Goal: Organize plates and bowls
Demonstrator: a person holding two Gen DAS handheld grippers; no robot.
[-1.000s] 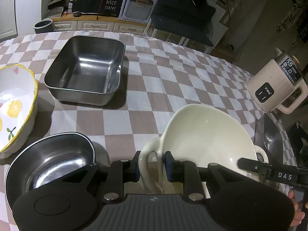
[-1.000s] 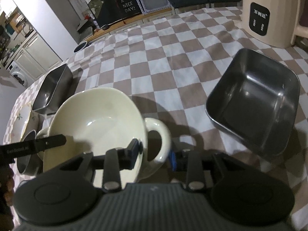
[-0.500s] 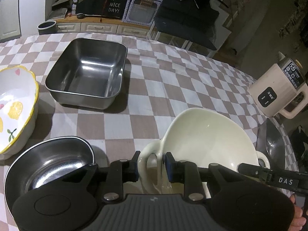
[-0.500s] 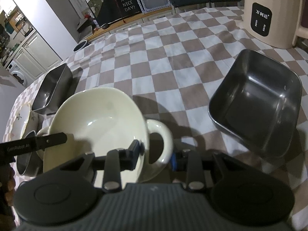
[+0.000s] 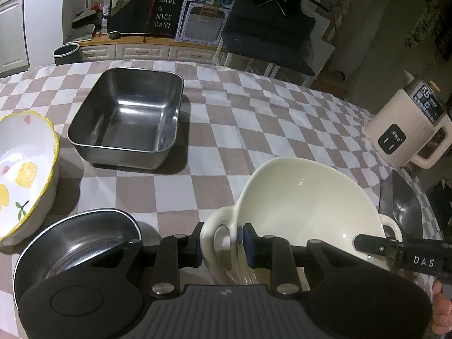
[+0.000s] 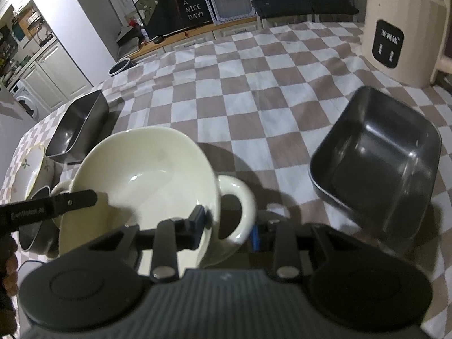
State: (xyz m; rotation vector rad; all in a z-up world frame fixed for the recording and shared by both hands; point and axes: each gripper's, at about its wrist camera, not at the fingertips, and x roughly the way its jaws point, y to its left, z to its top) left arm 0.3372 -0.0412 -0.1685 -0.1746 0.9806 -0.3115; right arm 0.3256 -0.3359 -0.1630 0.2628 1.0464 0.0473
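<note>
Gripping one loop handle each, the left gripper (image 5: 221, 243) and right gripper (image 6: 229, 227) hold the cream two-handled ceramic bowl (image 5: 305, 200) near the front of the checked tablecloth (image 5: 254, 130), jaws narrow on the handles. Both should lift level together. Compared with a second ago, the bowl has barely shifted.

Both handheld grippers clamped, angled downward

The left gripper (image 5: 221, 240) pinches one loop handle of the cream ceramic two-handled bowl (image 5: 305, 197); the right gripper (image 6: 228, 226) grips the opposite handle, jaws partly closed.
</note>
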